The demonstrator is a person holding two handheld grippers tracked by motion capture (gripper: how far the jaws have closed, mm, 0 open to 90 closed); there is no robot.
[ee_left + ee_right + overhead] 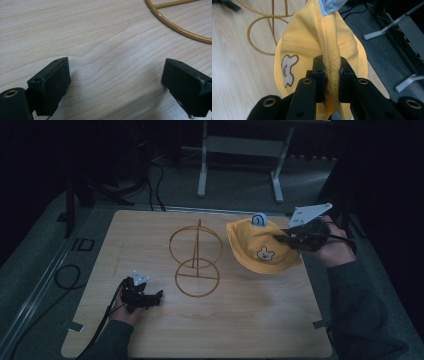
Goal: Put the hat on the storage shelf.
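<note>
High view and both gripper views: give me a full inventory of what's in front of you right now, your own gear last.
hat: one, yellow with a bear patch and a pale blue ear on top, right side of the table, its brim pinched and held up.
wire stand: one, gold, two rings on an upright post, middle of the table.
table: one, light wood top.
metal frame: one, white-grey legs, on the floor beyond the table.
cables: black, on the floor left of the table.
left gripper: one, black, resting low near the table's left front, jaws wide apart with nothing between.
right gripper: one, black, closed on the hat's brim.
hands and sleeves: two, dark sleeves.
</note>
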